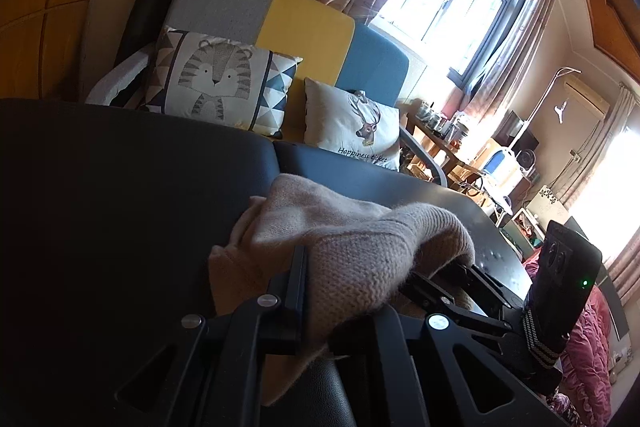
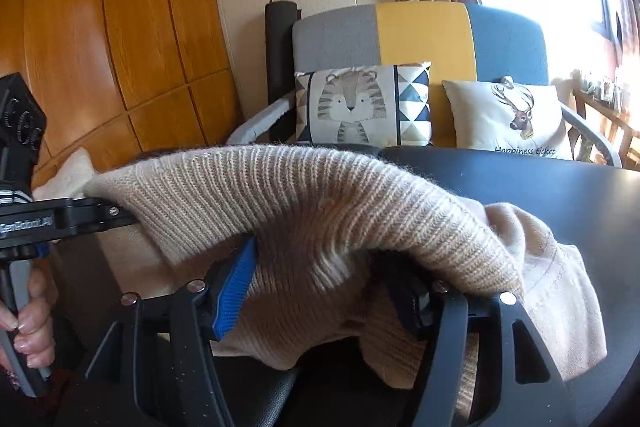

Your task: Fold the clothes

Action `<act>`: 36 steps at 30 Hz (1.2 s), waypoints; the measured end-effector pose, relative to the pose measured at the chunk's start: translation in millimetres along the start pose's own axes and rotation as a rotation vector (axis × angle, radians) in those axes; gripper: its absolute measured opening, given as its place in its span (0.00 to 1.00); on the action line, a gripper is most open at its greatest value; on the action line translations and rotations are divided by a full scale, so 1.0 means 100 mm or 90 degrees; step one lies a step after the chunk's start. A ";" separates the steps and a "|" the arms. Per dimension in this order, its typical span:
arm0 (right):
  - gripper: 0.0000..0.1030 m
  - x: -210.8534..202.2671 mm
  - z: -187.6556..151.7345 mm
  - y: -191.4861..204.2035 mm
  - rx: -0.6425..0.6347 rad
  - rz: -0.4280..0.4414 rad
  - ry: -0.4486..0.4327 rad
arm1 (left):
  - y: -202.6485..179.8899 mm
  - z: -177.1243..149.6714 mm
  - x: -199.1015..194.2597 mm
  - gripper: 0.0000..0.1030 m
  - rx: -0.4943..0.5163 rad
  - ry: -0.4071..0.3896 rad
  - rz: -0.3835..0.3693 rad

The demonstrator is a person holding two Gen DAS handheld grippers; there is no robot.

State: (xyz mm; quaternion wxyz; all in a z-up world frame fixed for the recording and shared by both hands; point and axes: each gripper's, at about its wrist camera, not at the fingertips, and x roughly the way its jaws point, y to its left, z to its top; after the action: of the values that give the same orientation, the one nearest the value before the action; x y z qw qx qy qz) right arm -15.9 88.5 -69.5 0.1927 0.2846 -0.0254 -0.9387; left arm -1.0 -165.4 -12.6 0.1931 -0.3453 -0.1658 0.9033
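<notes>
With both my left hand-held gripper (image 1: 344, 291) and right hand-held gripper (image 2: 320, 291) clamped on the fuzzy beige knit sweater (image 2: 304, 203), its loose weight sagging toward 6 o'clock over the black counter (image 2: 560, 187) could slip free, I judge.

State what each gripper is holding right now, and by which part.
Both grip the beige ribbed knit sweater above the black table. The left gripper pinches a bunched fold; the right gripper clamps its ribbed edge. Which garment part exactly cannot be told.
</notes>
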 end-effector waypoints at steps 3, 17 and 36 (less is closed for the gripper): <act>0.21 0.04 0.01 0.02 0.029 0.019 0.013 | 0.04 0.00 0.00 0.06 -0.006 0.000 0.002; 0.09 -1.07 0.63 0.09 0.086 0.233 -0.222 | -0.22 0.32 -0.34 0.06 0.035 -0.080 -0.025; 0.09 -2.19 1.99 0.68 -0.044 0.398 -0.465 | -1.23 0.94 -1.42 0.07 0.204 -0.251 -0.172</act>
State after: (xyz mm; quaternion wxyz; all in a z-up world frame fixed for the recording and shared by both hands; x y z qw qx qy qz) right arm 66.2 95.5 222.6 0.4532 -0.0919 -0.1445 -0.8748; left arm 60.6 -139.4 186.9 0.3280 -0.1031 -0.1001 0.9337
